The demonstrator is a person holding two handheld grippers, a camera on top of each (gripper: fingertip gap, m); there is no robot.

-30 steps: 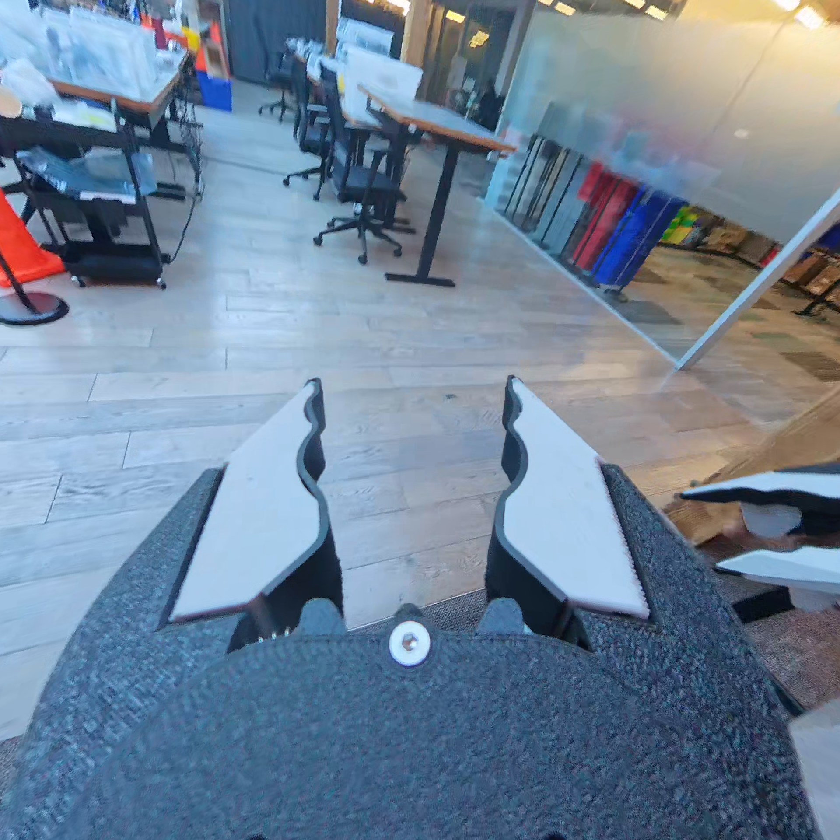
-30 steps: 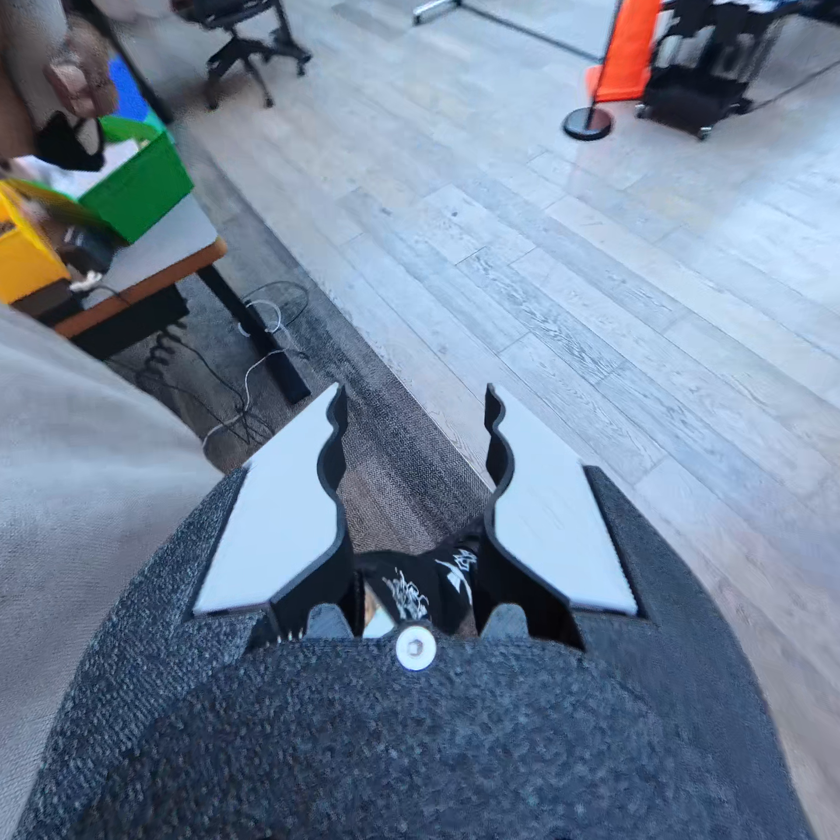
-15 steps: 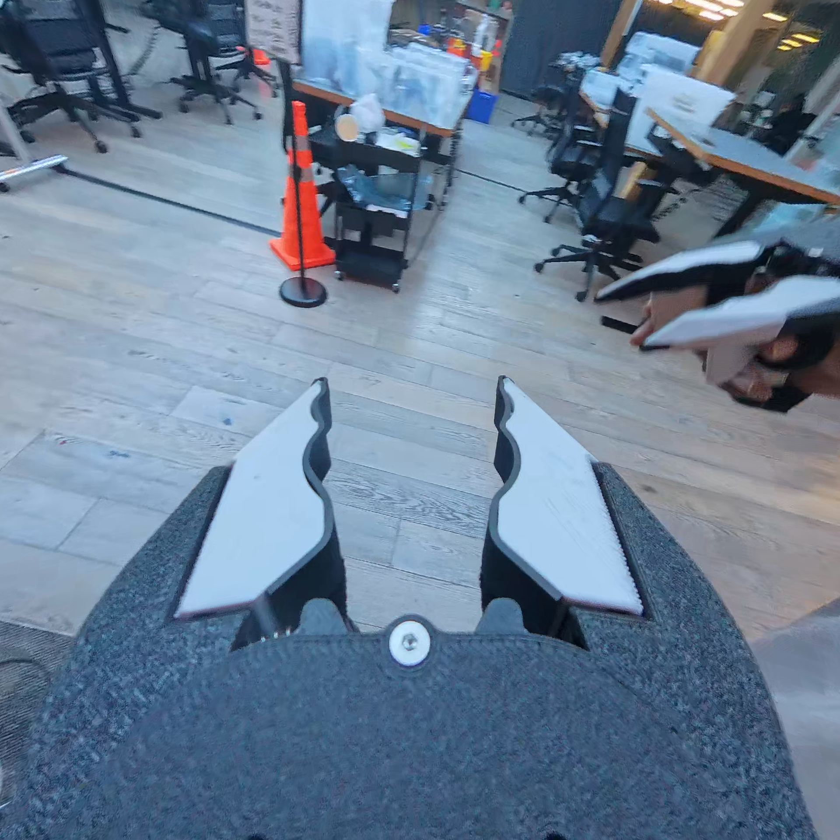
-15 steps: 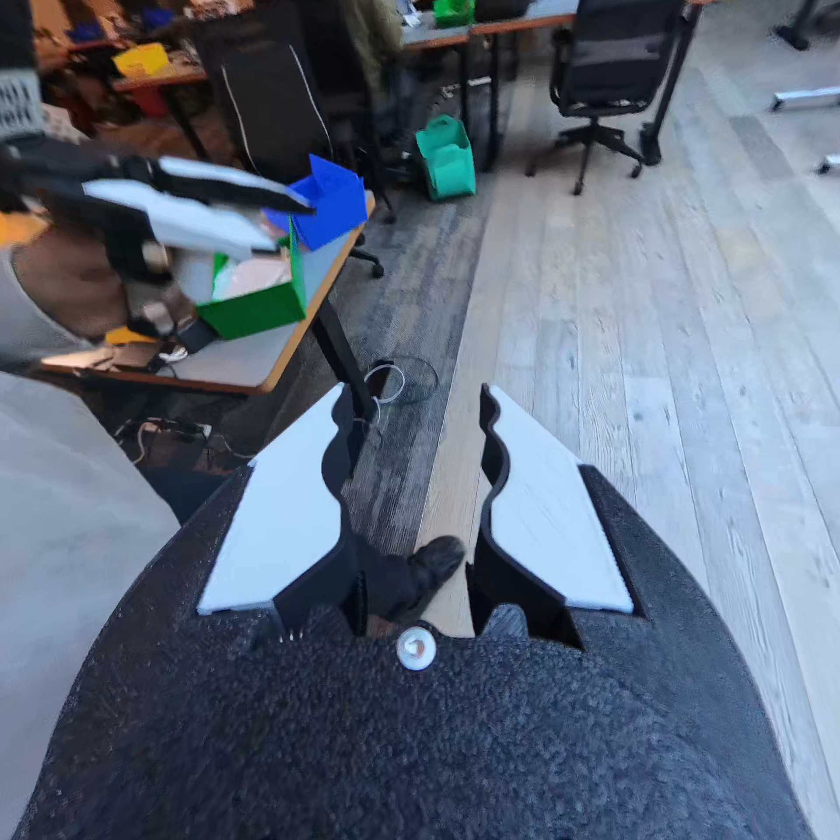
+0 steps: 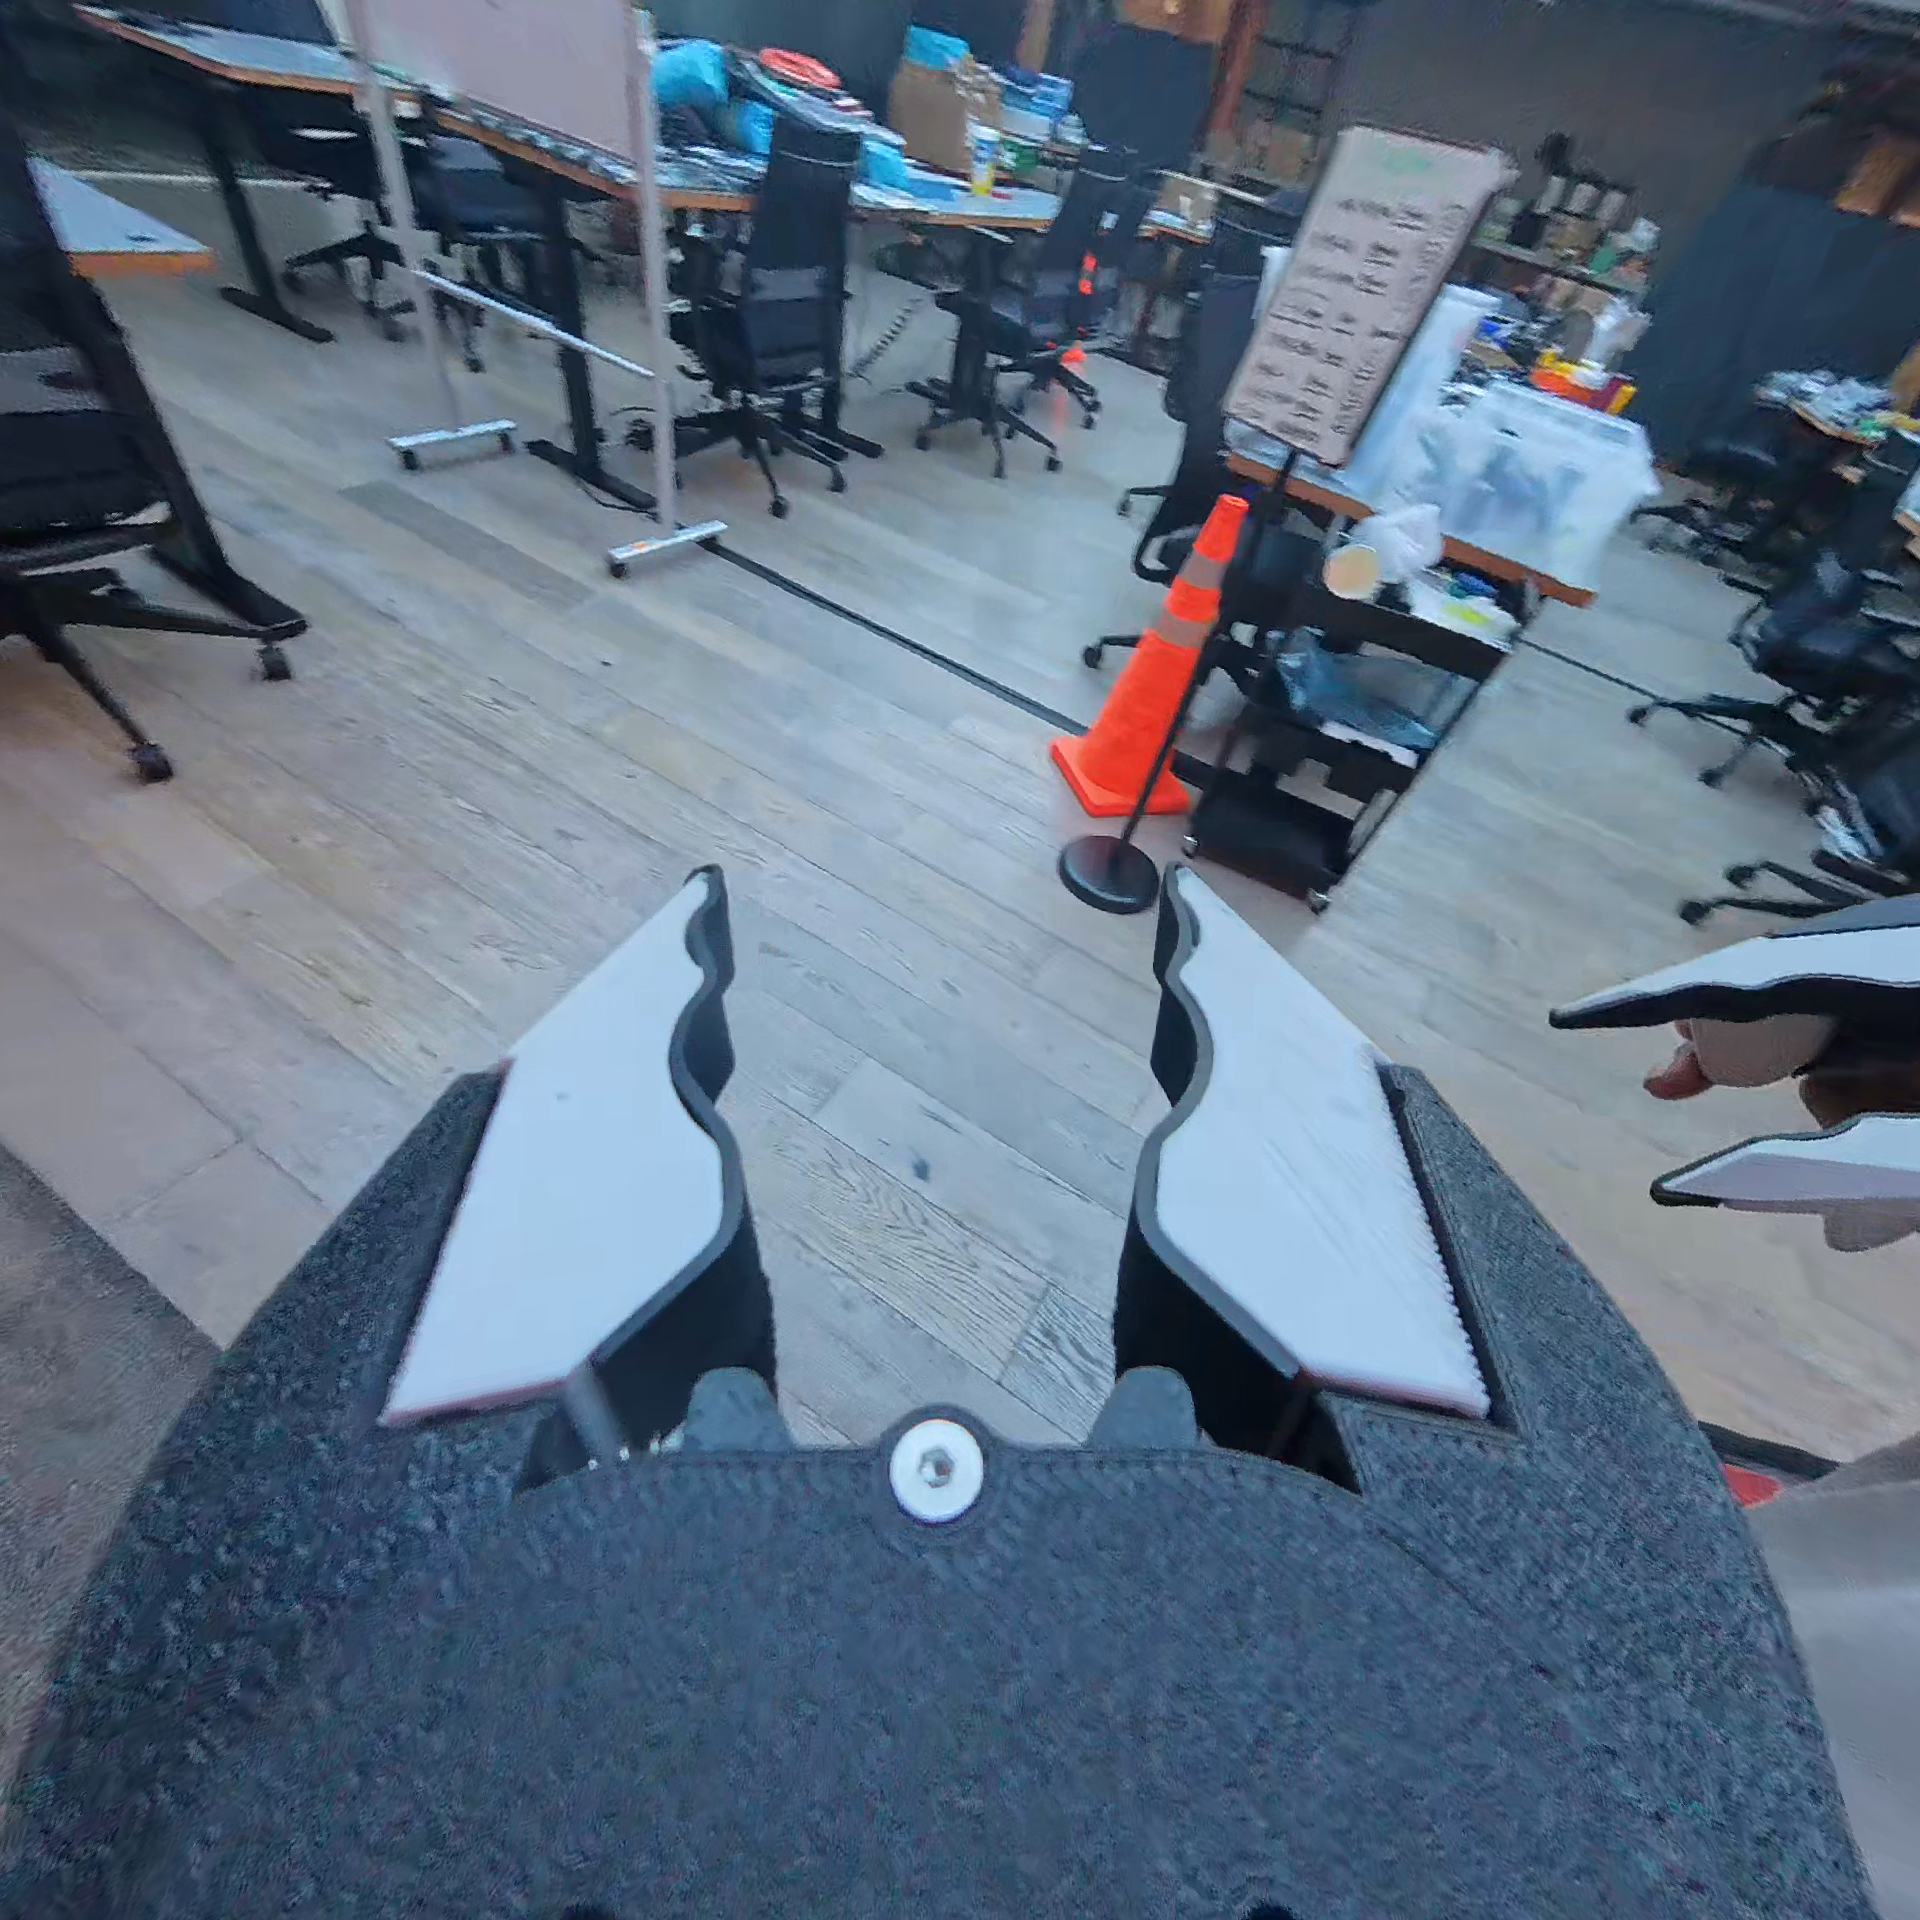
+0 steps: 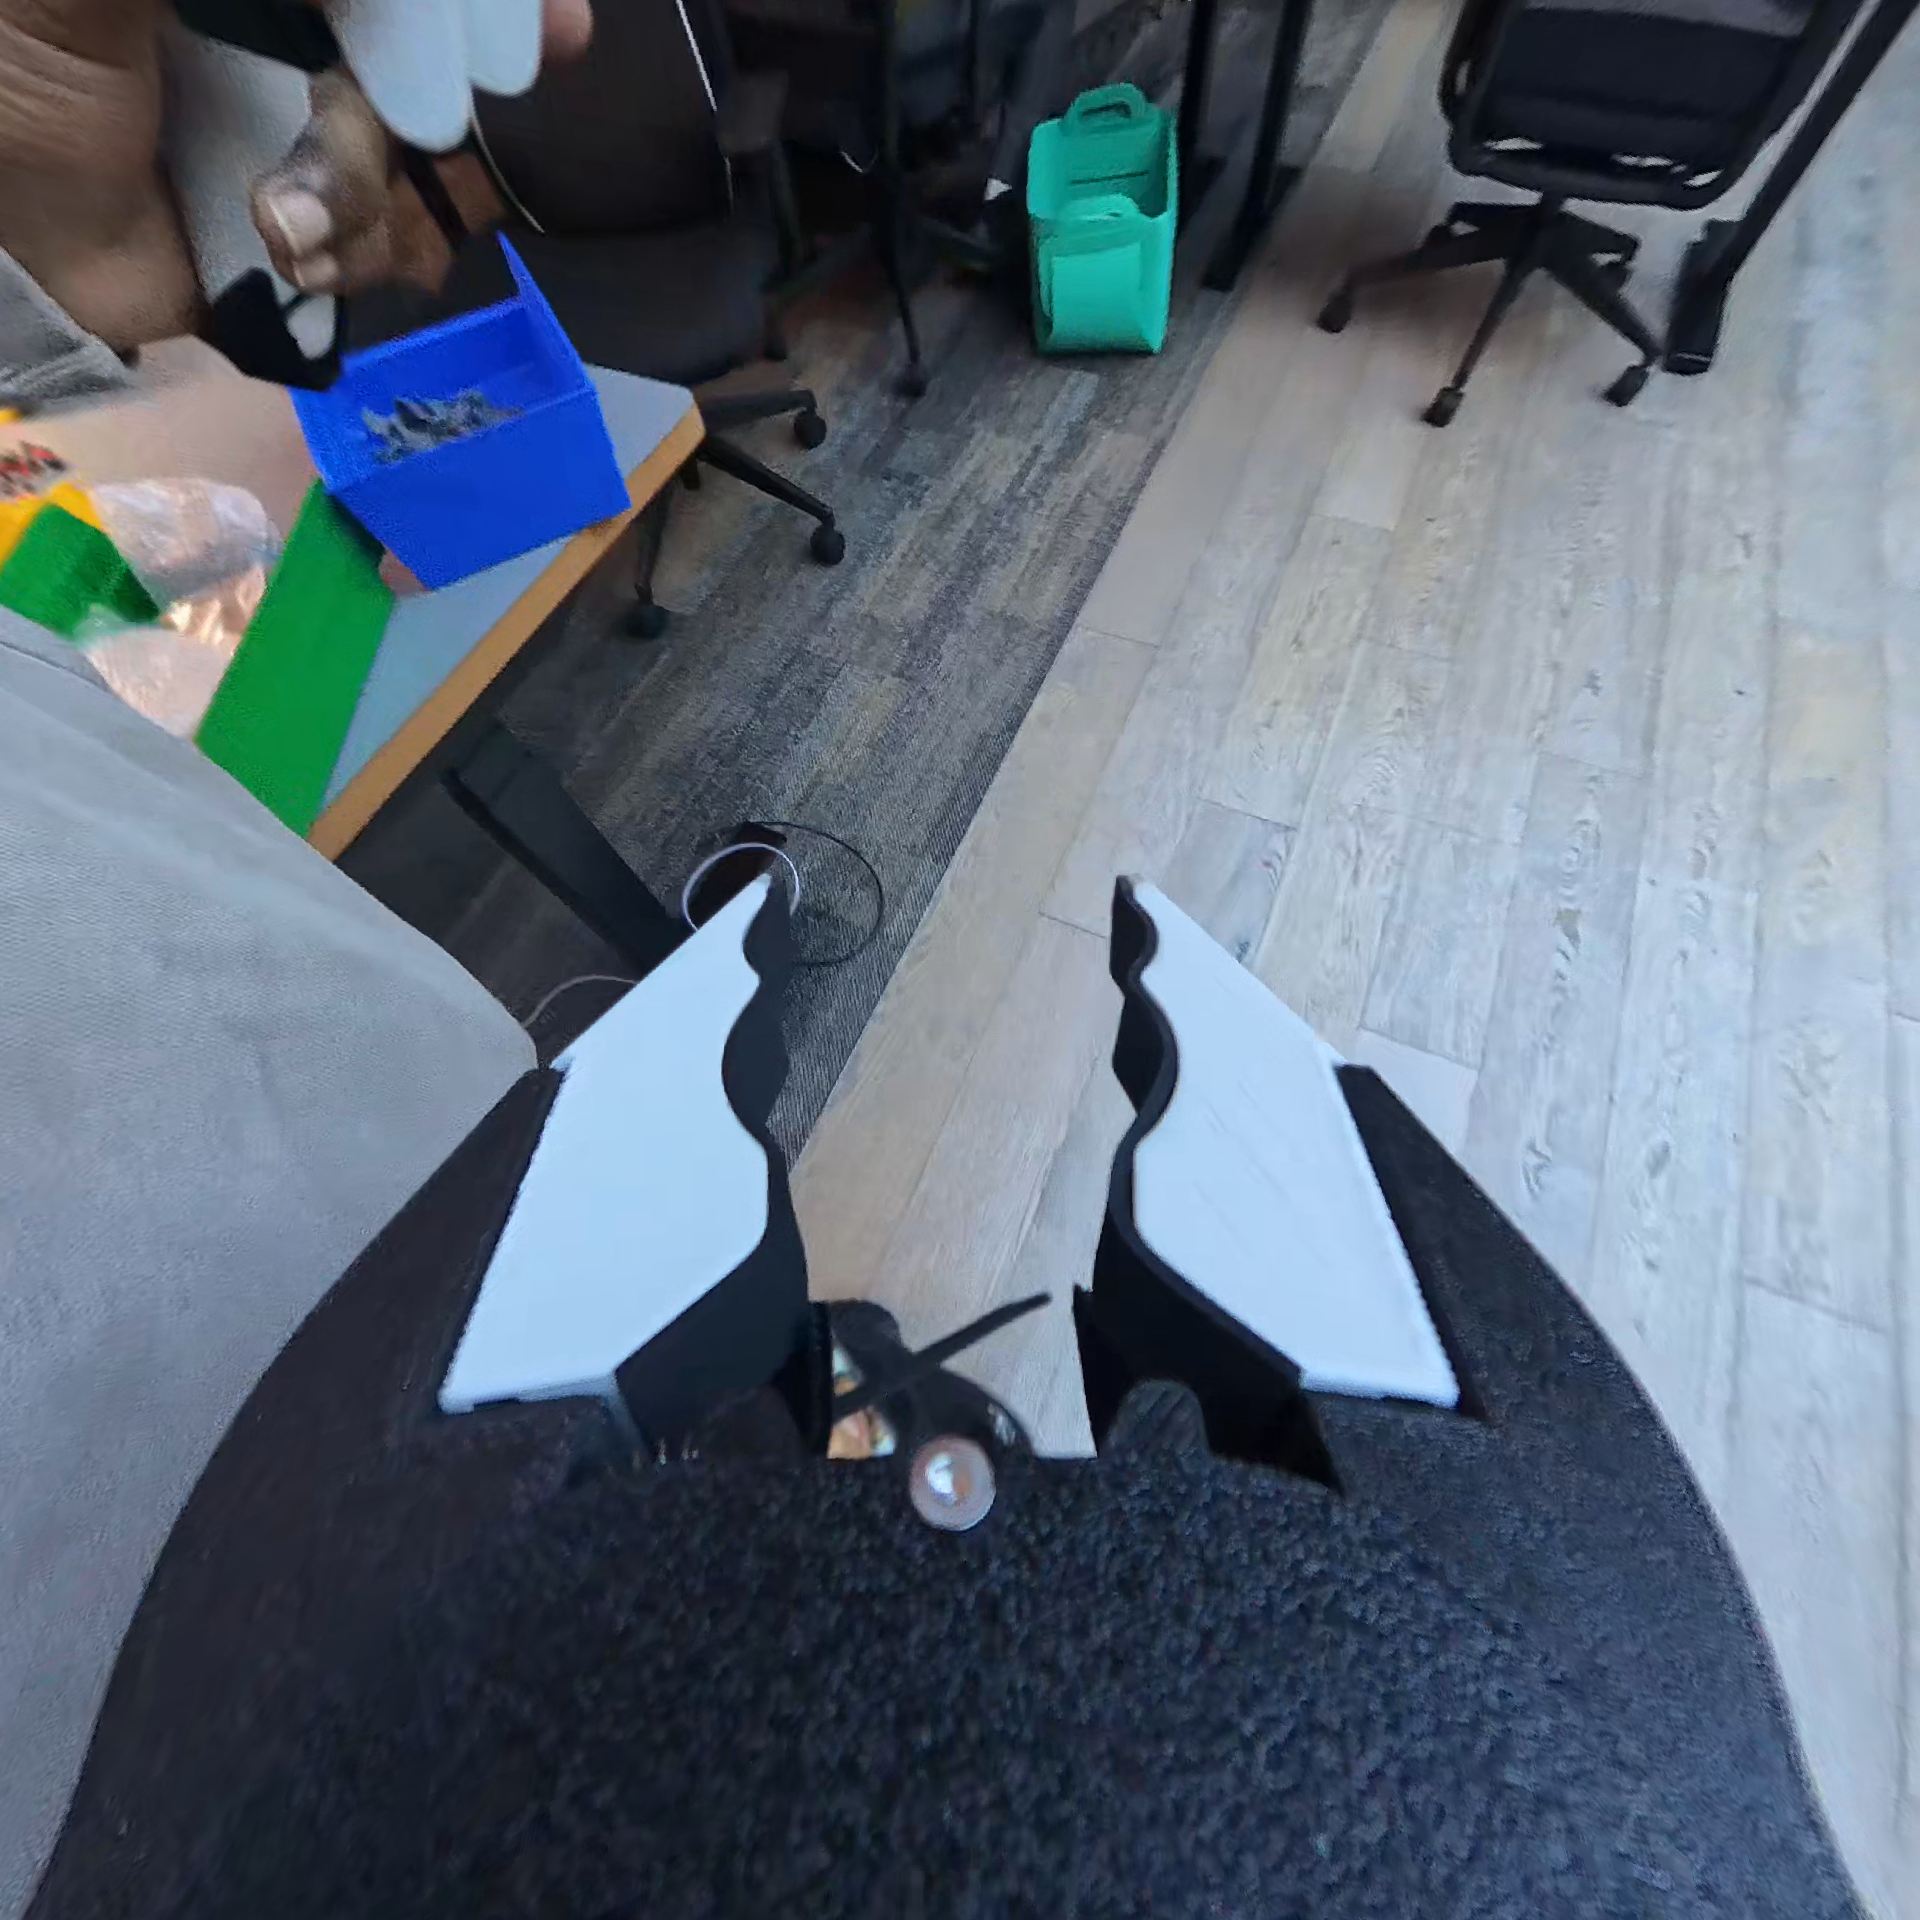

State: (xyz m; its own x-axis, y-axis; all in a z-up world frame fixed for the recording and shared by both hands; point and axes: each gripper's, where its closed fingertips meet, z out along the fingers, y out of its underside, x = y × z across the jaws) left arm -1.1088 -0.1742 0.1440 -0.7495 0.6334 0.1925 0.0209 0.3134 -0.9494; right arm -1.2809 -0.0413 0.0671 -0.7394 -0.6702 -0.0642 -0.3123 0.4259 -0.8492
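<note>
Left gripper [image 5: 940,883]: fingers apart, nothing between, over plank floor [image 5: 520,831]. Ahead-right of tips: black stand base [image 5: 1108,875], then orange cone [image 5: 1143,686] and black cart [image 5: 1340,727] just beyond.

Right gripper [image 6: 943,888]: also spread, empty, over the seam between floor and grey carpet [image 6: 831,644]. Looped cable [image 6: 831,914] on carpet by left tip.

Only in right view: blue bin [image 6: 468,457] and green bin [image 6: 301,665] on table [image 6: 623,499], up-left; hand [image 6: 156,156] above the blue bin, possibly holding the other tool, too blurred to confirm. Only in left view: cone, cart, desks.
</note>
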